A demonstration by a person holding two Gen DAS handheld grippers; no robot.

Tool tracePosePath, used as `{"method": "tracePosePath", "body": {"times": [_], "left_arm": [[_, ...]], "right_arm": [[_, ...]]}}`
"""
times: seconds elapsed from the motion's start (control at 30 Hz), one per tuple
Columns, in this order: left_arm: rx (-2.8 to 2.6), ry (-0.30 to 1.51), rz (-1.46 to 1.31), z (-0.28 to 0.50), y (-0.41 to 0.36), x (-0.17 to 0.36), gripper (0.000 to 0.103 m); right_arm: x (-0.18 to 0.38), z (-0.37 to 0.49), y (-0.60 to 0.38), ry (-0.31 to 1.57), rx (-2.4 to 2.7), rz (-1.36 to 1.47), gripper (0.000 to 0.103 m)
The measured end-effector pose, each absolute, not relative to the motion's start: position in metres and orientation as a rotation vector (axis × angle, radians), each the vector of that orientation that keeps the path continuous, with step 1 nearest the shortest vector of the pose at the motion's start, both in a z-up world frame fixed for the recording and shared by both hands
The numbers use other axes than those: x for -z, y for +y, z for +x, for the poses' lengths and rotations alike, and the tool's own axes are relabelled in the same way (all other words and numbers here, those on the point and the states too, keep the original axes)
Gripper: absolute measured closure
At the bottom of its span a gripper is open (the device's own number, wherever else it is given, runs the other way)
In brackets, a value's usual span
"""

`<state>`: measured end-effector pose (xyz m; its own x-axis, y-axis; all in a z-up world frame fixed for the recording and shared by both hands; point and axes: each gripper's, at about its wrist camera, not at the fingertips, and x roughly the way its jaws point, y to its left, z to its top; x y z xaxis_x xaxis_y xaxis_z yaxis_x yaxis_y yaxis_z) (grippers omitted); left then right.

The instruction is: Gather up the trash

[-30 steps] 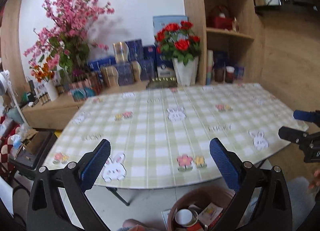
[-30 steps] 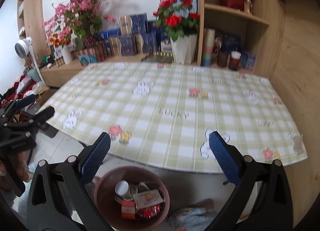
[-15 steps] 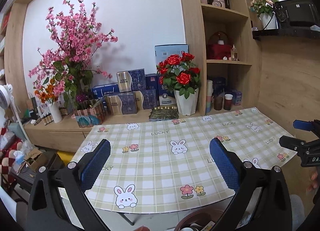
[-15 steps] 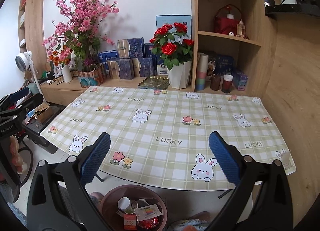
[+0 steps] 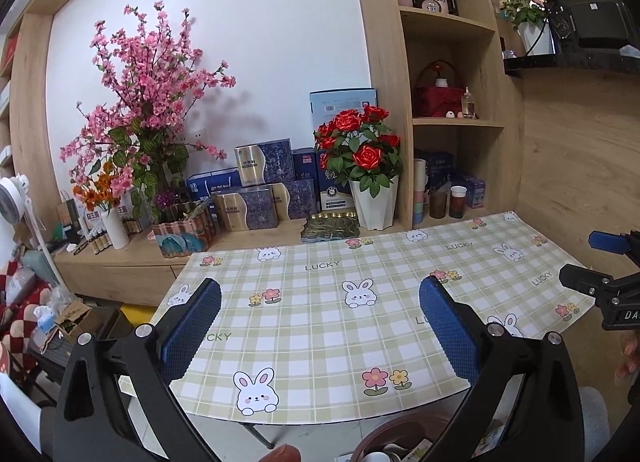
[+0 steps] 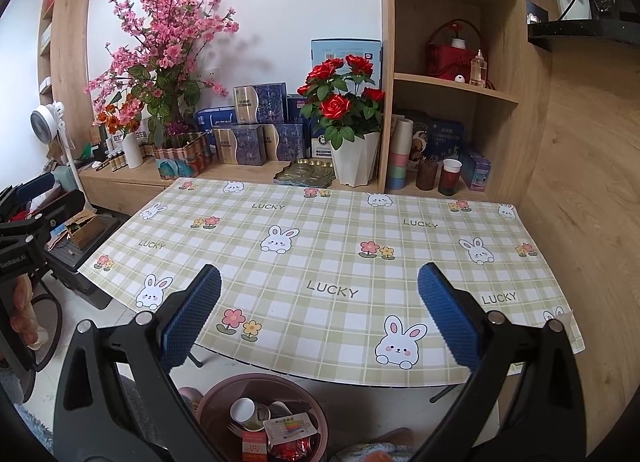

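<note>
Hidden or cut off, as I see it:
- Bin [image 5: 396, 440], left view, 6 o'clock: only the rim shows, the rest cut by the frame edge.
- Bin, right view: lower wall cut off; the wrappers' [image 6: 290, 428] print is too small for me to read.
- Box [image 6: 346, 56] at 12 o'clock: half hidden behind roses [image 6: 340, 96].
- Hand [image 6: 22, 306], 9 o'clock: mostly hidden.

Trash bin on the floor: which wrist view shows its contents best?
The right wrist view: the trash bin shows nearly whole below the table edge, with a paper cup and wrappers inside. The left wrist view catches only part of its rim at the bottom edge.
</note>
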<state>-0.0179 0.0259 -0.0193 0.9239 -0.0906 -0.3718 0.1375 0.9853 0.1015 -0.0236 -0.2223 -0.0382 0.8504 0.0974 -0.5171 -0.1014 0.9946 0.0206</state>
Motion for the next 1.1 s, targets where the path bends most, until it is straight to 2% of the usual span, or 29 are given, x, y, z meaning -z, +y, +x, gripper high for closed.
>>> {"method": "tracePosePath", "body": {"times": [1.1], "left_arm": [[0.13,0.385,0.105,-0.0257,0.0288,0.0136,0.006]], "right_arm": [[0.0365,-0.0258,-0.2237,0.54,-0.104,-0.015,0.006]]}}
